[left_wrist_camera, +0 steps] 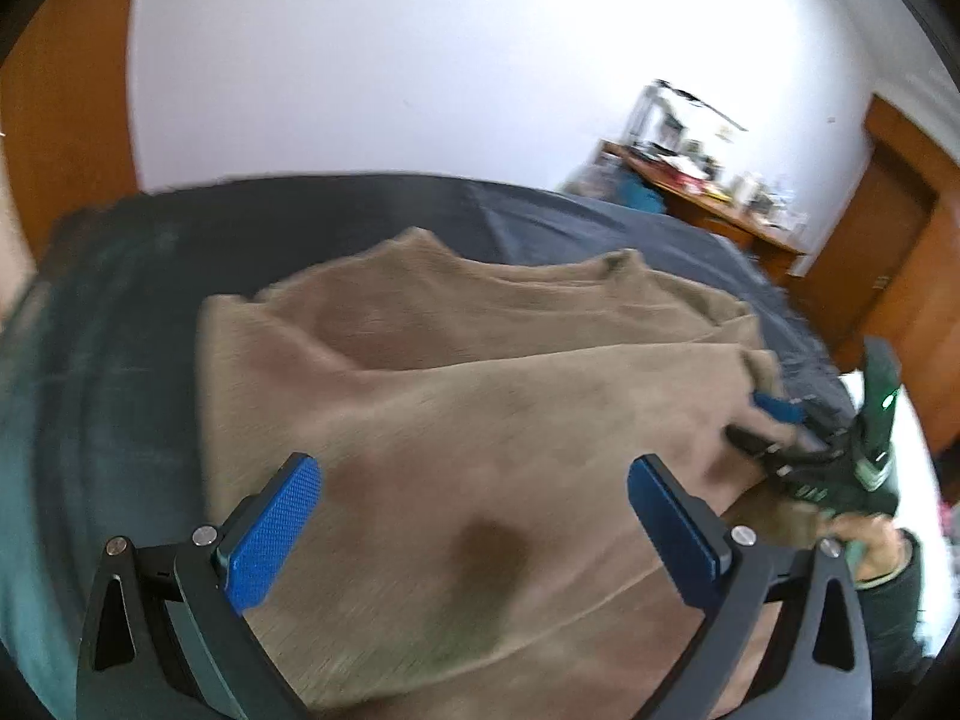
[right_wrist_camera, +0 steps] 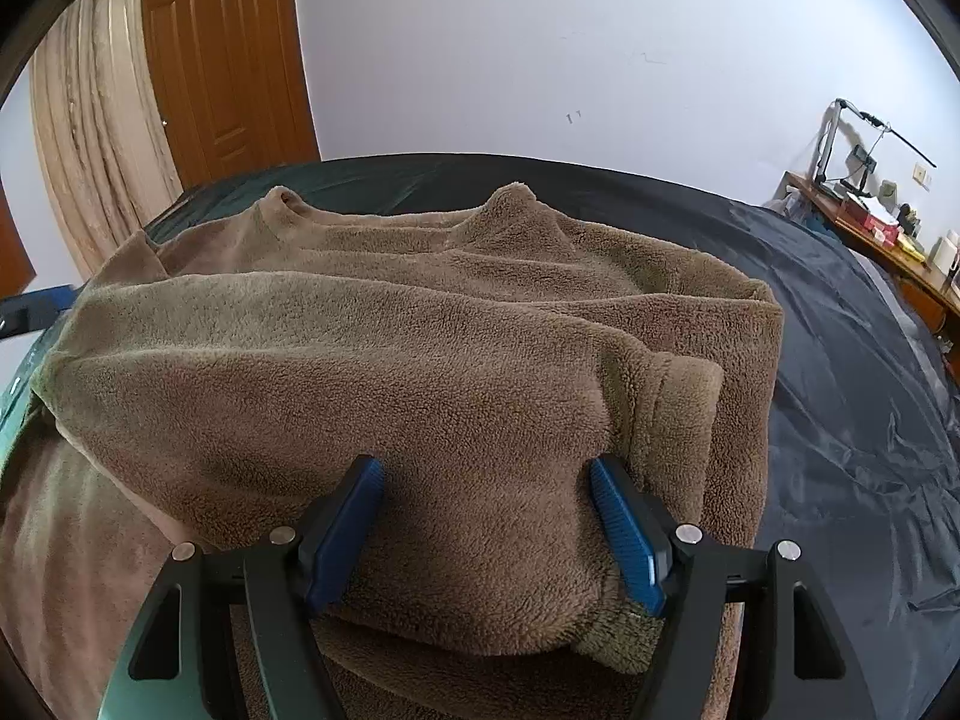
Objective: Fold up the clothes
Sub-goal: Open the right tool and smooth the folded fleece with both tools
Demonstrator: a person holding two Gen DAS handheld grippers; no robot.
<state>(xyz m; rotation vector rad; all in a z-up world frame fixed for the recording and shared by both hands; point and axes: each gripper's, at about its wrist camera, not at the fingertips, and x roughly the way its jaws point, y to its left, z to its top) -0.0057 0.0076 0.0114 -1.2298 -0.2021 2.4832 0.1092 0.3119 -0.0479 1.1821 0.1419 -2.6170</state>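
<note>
Brown fleece, thick and fuzzy, makes up the sweater (right_wrist_camera: 420, 360) that lies on a bed covered with a dark, shiny sheet (right_wrist_camera: 840, 408). It is partly folded, with a sleeve laid across the body and the neckline toward the bed's far edge, by the pale wall (right_wrist_camera: 540, 48). The right tongs (right_wrist_camera: 486, 516) sit at the near edge of the garment, their blue pads (right_wrist_camera: 624, 534) partly apart and pressed against a bulging fold of fleece on both sides; whether they truly pinch it I cannot tell. The left tongs (left_wrist_camera: 474, 516) hover over the sweater (left_wrist_camera: 480, 420) with their blue pads (left_wrist_camera: 270, 534) spread wide, gripping nothing. A wooden door (right_wrist_camera: 222, 54) and a beige curtain (right_wrist_camera: 102, 138) stand beyond the bed's far left corner, and a cluttered wooden desk (right_wrist_camera: 882, 246) stands past its right edge.
</note>
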